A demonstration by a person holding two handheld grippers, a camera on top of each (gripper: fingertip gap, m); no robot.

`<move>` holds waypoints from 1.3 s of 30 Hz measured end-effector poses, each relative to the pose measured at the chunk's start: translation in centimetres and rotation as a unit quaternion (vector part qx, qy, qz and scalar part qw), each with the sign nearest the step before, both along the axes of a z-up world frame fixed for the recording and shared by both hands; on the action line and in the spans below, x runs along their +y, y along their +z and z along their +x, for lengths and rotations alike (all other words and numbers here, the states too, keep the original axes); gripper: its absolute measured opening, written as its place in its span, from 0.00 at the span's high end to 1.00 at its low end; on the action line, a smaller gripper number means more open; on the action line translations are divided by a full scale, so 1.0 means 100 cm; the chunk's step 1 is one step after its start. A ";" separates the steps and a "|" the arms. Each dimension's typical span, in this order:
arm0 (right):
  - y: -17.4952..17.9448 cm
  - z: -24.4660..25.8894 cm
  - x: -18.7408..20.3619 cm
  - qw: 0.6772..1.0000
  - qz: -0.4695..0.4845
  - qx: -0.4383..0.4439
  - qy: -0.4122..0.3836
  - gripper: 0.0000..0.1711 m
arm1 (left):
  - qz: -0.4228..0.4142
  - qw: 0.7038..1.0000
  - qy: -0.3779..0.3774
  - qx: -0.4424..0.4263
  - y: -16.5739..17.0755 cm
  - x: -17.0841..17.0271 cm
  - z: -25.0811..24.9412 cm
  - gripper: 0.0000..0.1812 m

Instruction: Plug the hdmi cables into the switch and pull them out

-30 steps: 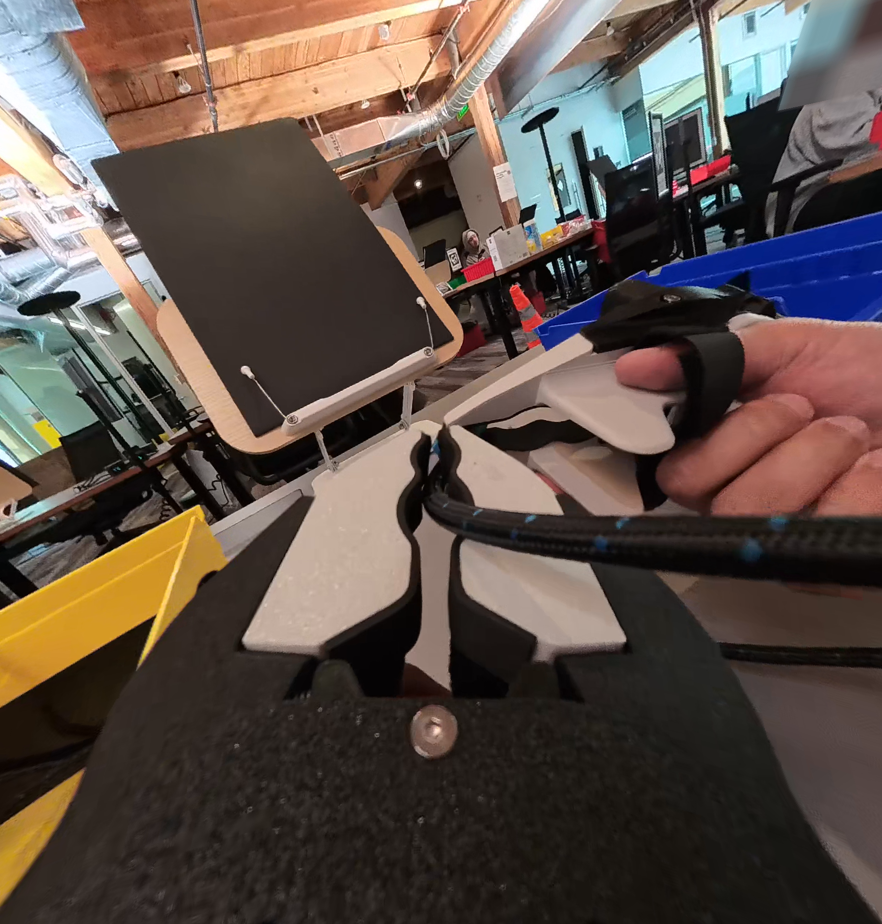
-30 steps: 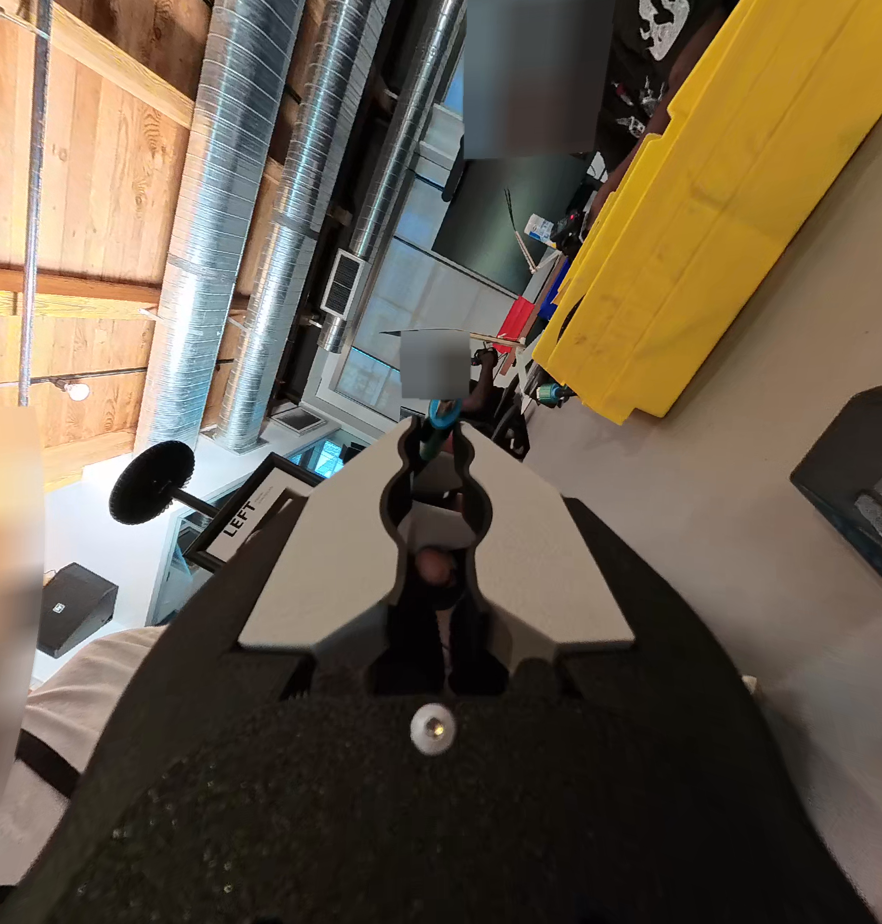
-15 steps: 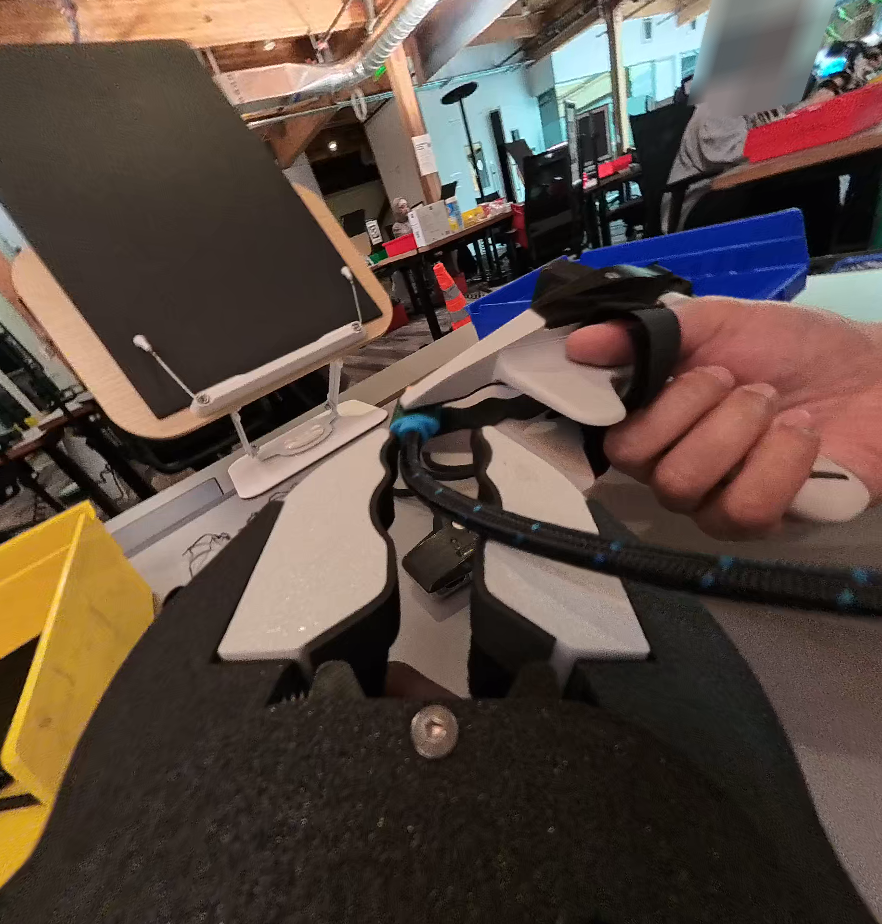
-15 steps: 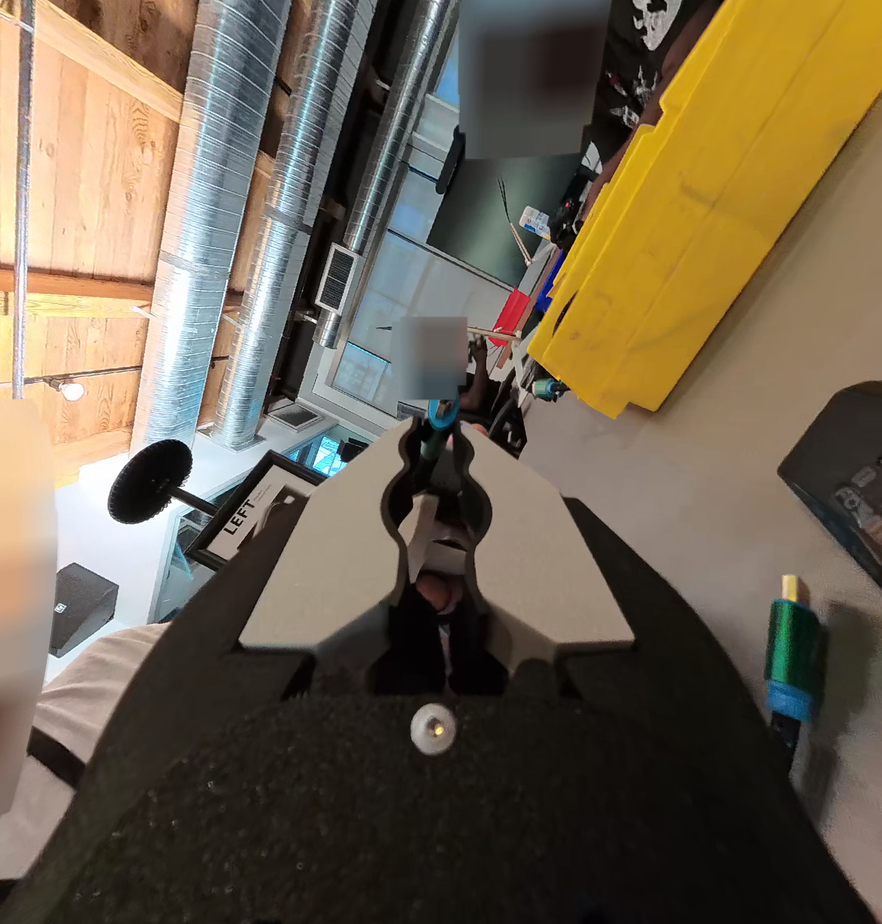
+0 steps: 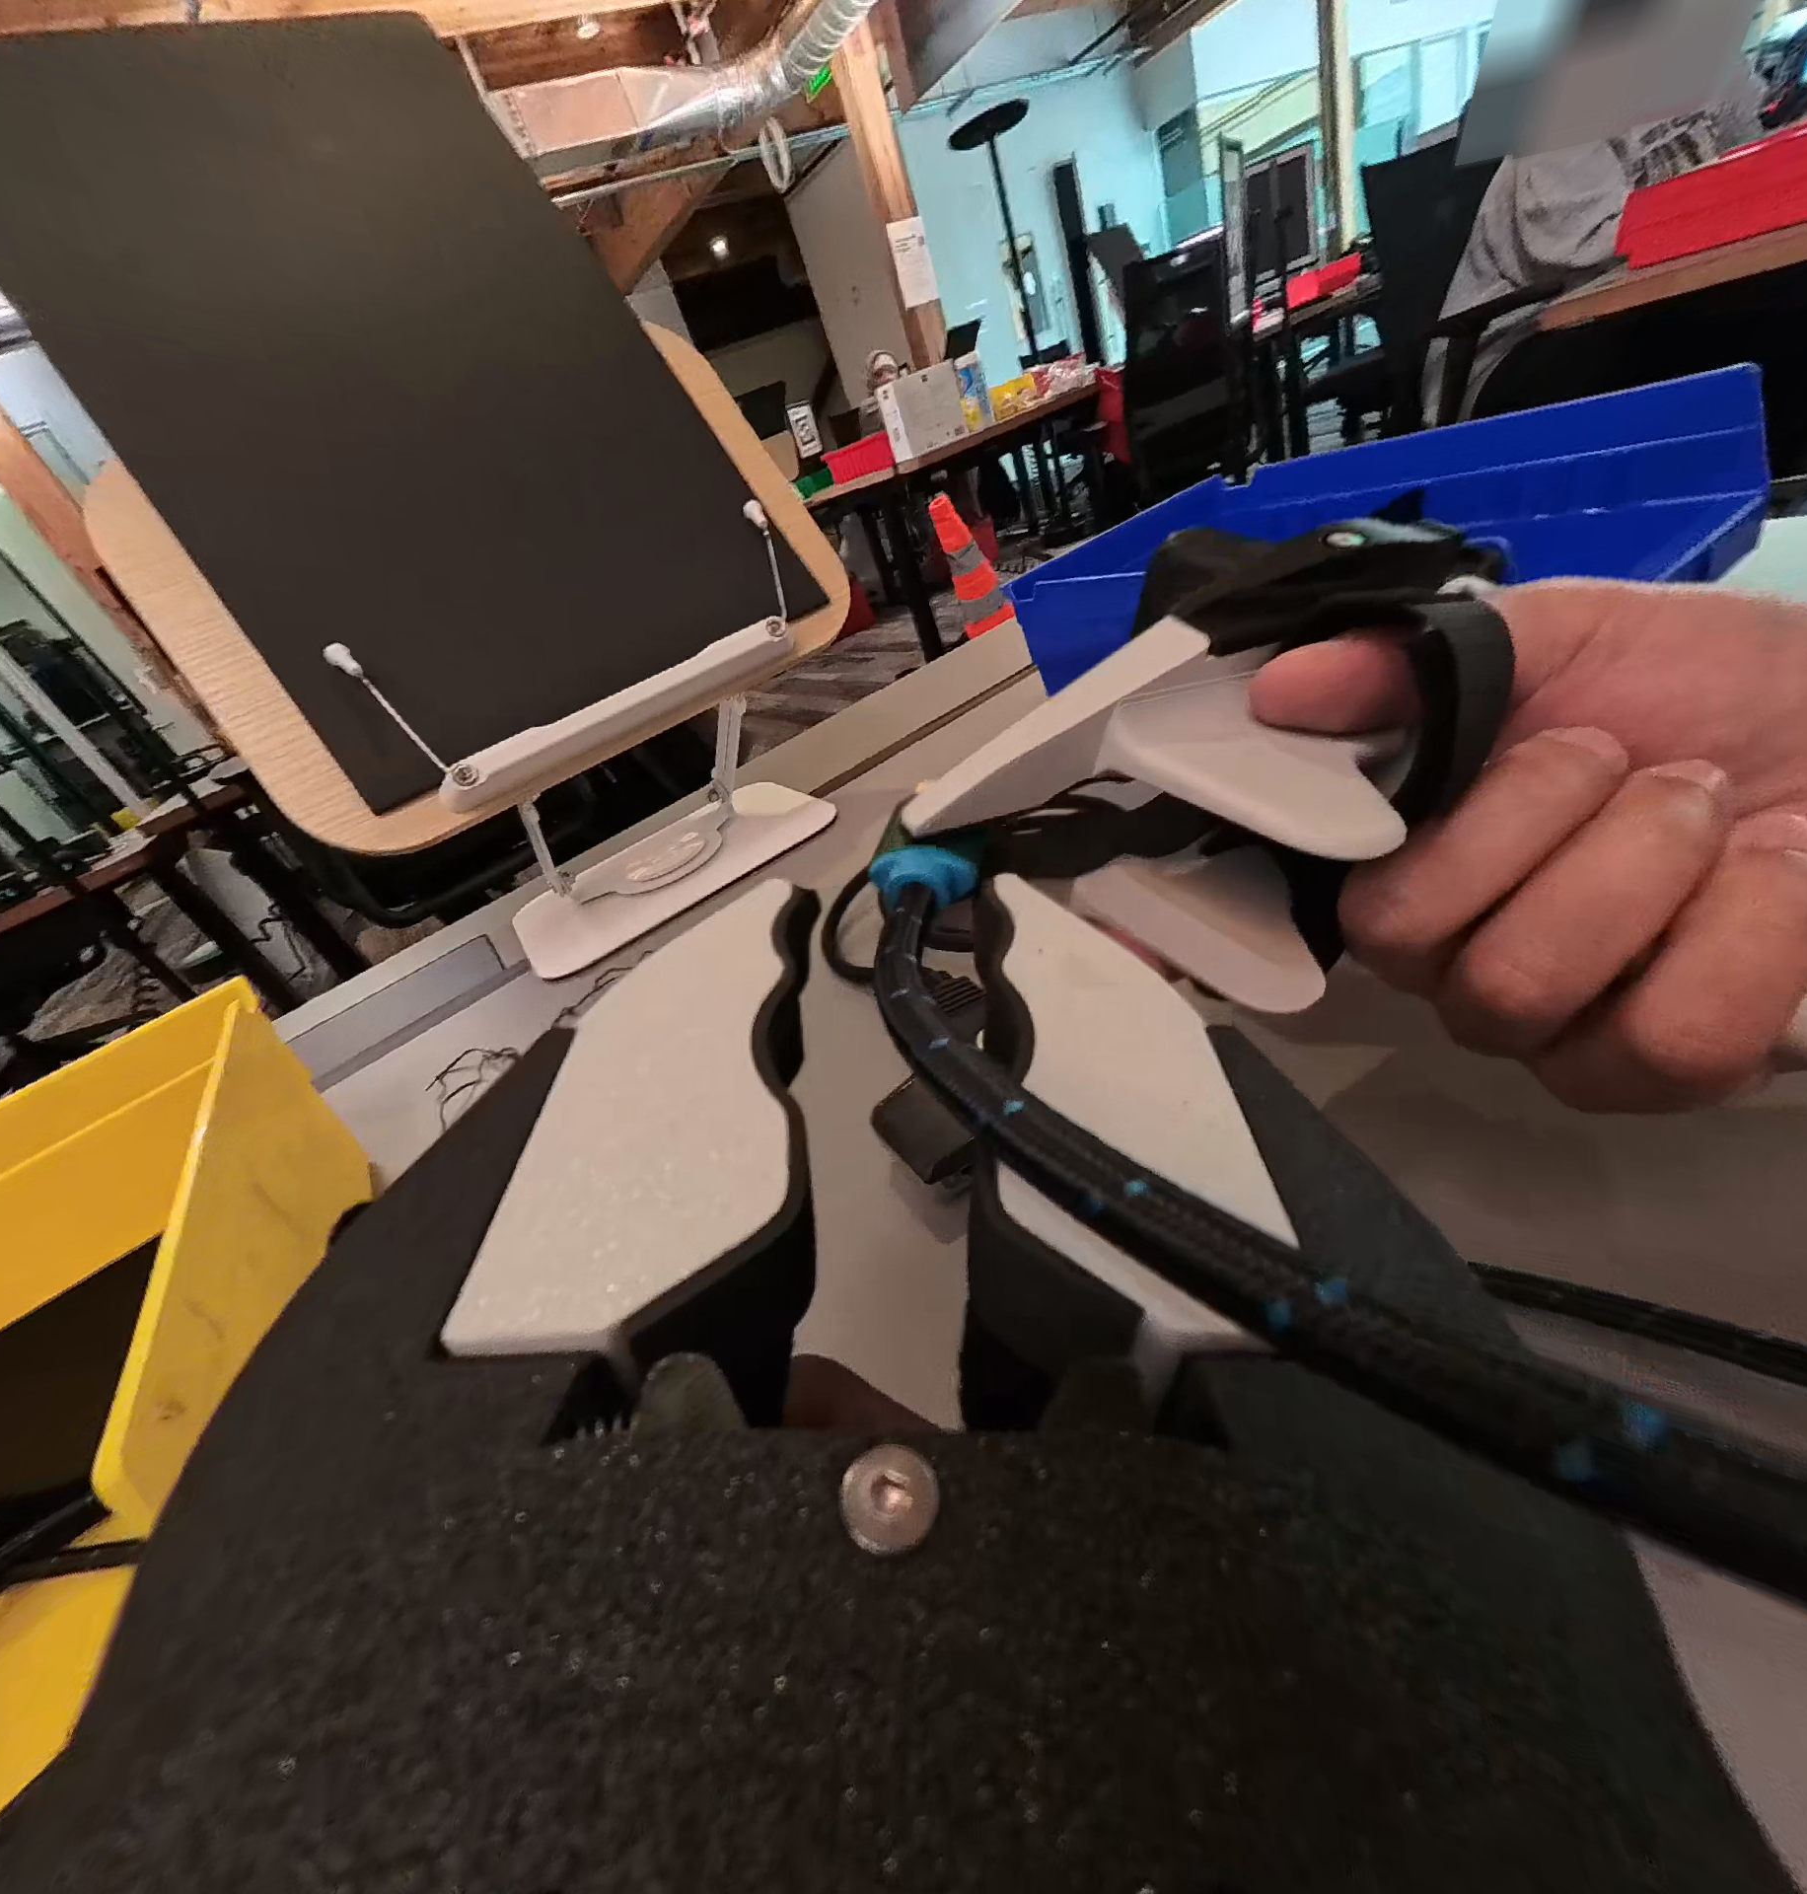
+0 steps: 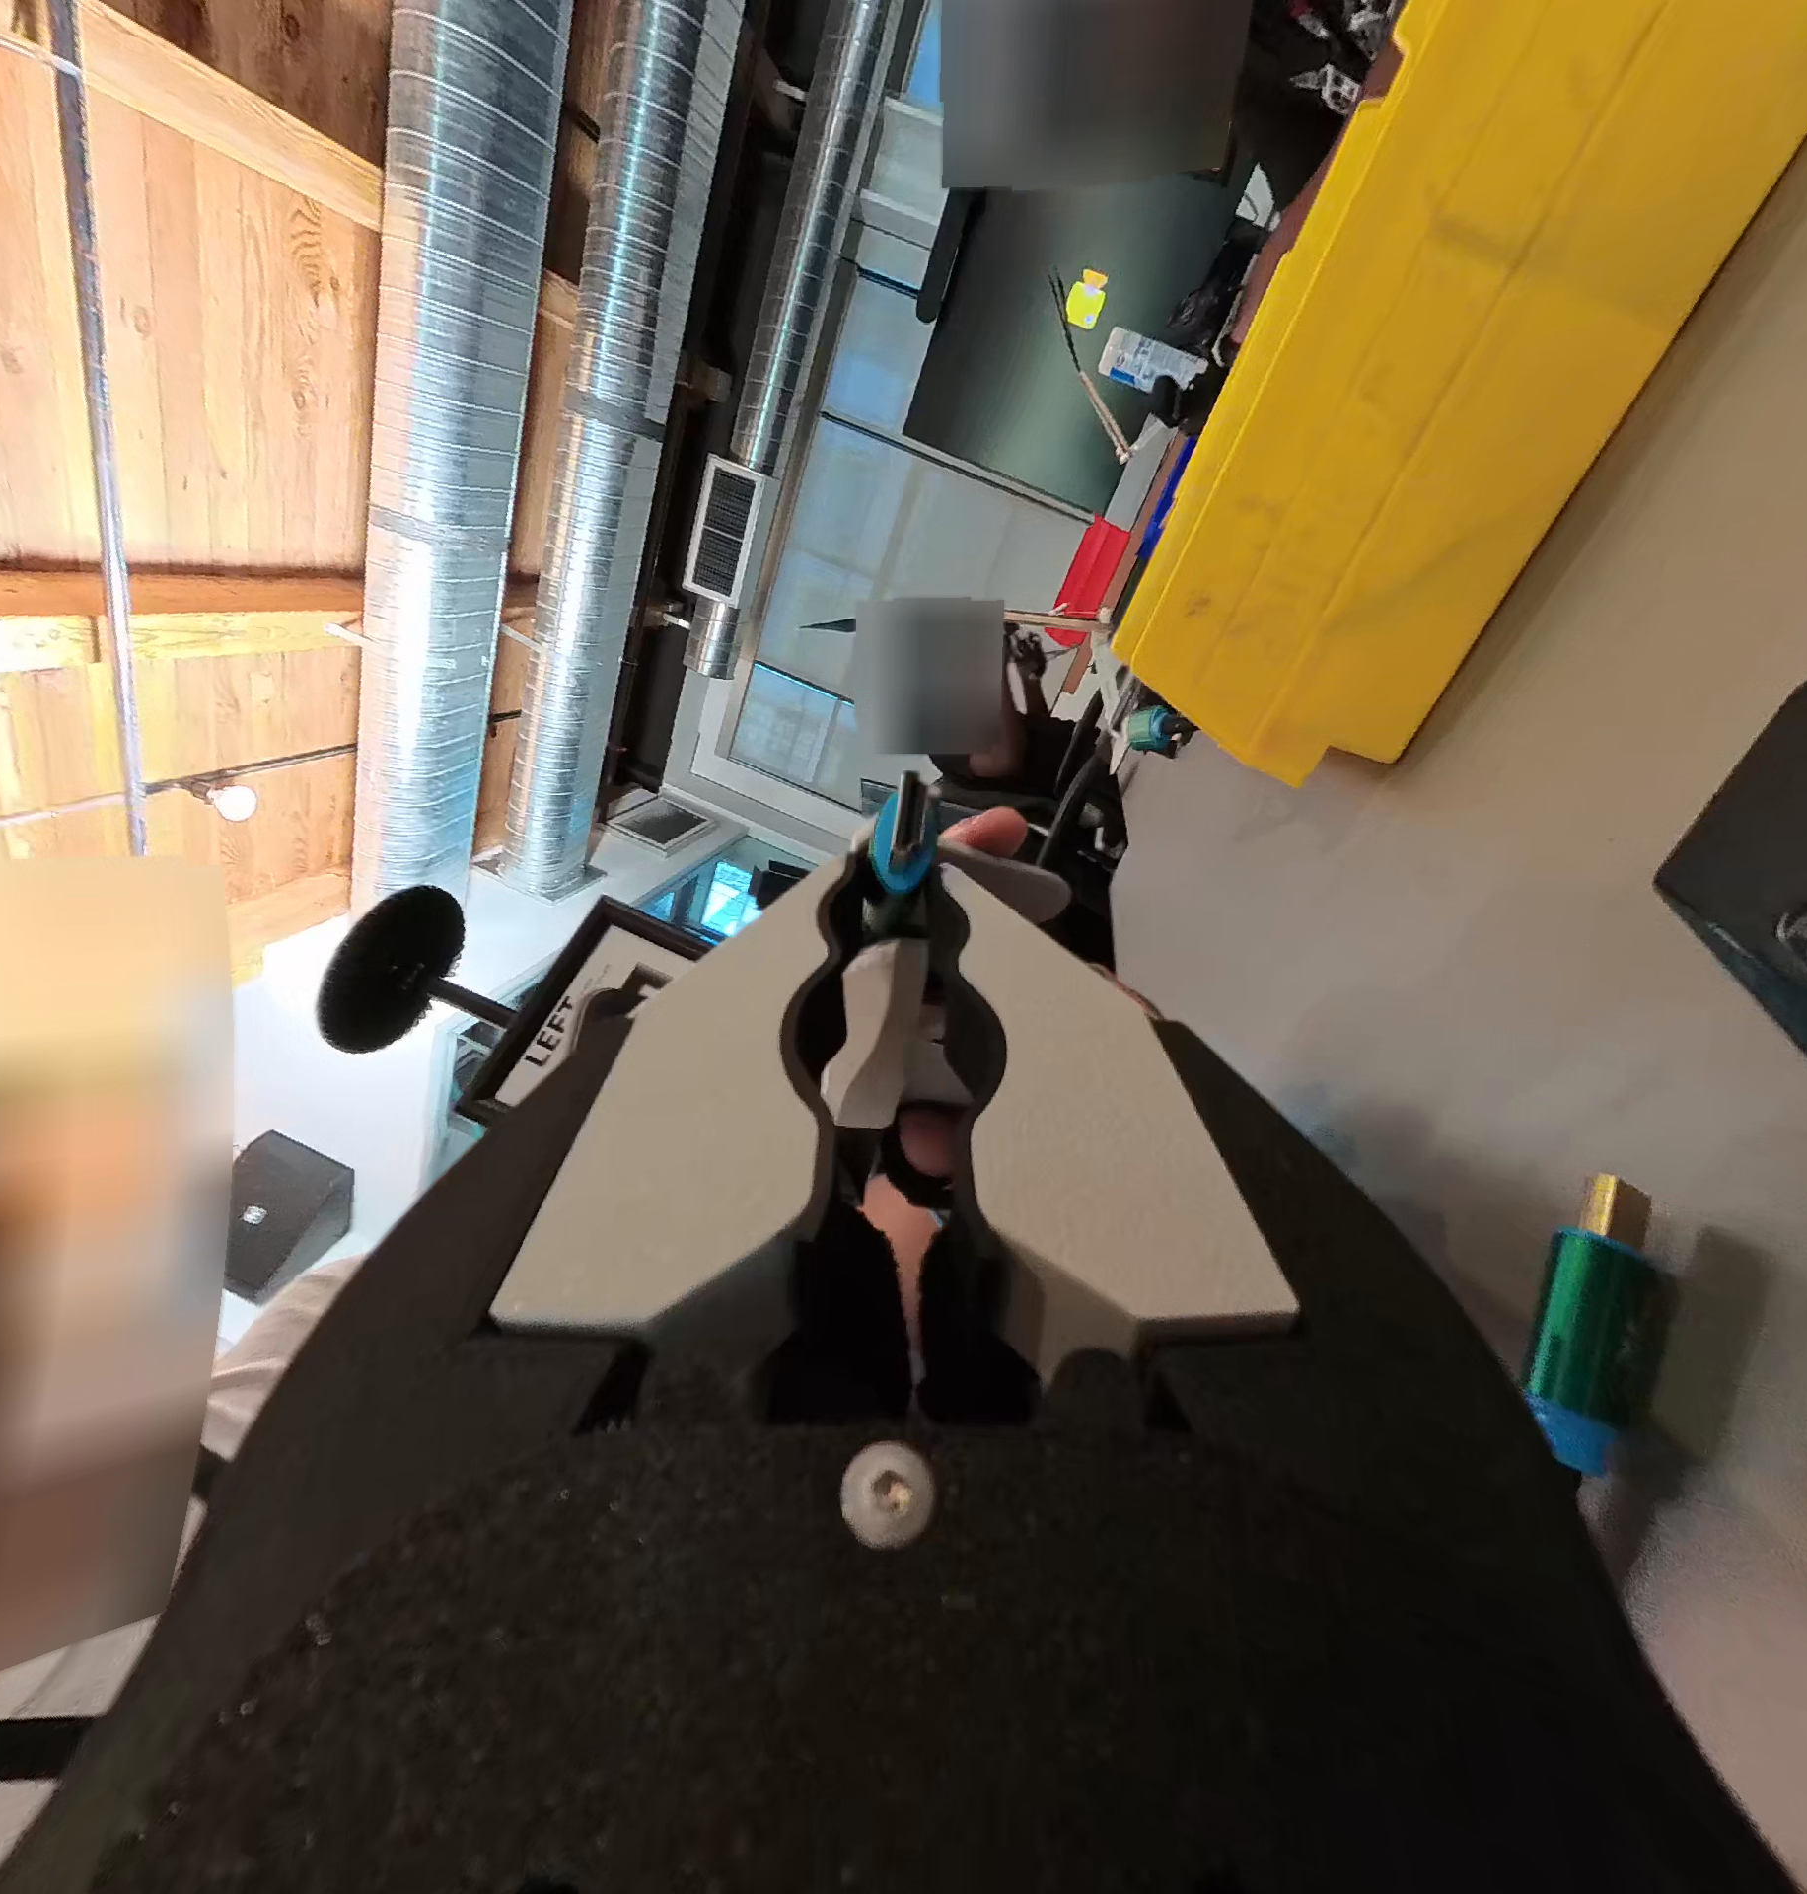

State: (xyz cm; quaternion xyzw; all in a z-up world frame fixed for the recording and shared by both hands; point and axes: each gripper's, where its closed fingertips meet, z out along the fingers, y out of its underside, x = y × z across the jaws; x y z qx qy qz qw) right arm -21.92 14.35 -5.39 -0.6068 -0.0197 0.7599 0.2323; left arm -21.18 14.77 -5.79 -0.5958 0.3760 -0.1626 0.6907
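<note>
The pale, smooth table point(image 5: 1555, 1158) carries everything here. At its left edge sits a yellow plastic bin point(image 5: 192, 1179), hard-walled and scuffed; what shows of its inside is dark, and I can't tell what it holds. Along the far edge is a blue plastic bin point(image 5: 1555, 461) whose contents are hidden behind its wall. Between them a wooden-edged board with a matte black face point(image 5: 346, 410) leans on a white metal stand.

The left tongs point(image 5: 894, 912), white plates edged in black foam, stand parted around a thick braided black cable point(image 5: 1186, 1261) flecked with blue, gripping nothing; the cable passes between them and over the right plate. A hand point(image 5: 1617, 820) holds the right tongs point(image 5: 930, 820), pinched shut on that cable's green plug point(image 6: 905, 851) at its blue collar, metal tip poking out.

A second green plug point(image 6: 1591, 1332) with a gold tip lies flat on the table, near a dark boxy switch point(image 6: 1781, 902) at the right edge.
</note>
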 end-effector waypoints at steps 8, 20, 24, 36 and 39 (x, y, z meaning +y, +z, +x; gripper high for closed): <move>-0.003 0.000 -0.002 1.000 -0.007 -0.011 0.013 0.94 | -0.009 1.000 -0.021 -0.009 0.000 -0.003 0.003 0.82; -0.005 0.003 0.001 0.997 0.065 -0.042 0.000 0.91 | -0.050 0.998 -0.013 0.018 -0.001 -0.001 -0.001 0.91; -0.030 0.051 0.034 0.936 0.215 -0.264 -0.085 0.79 | -0.093 0.995 0.008 0.022 -0.012 0.011 -0.014 0.89; -0.130 0.082 0.038 0.755 0.337 -0.562 0.009 0.57 | -0.220 0.973 -0.012 0.064 -0.063 0.016 -0.006 0.89; -0.137 0.077 0.044 0.715 0.366 -0.595 0.011 0.70 | -0.228 0.970 -0.024 0.075 -0.070 0.010 -0.001 0.89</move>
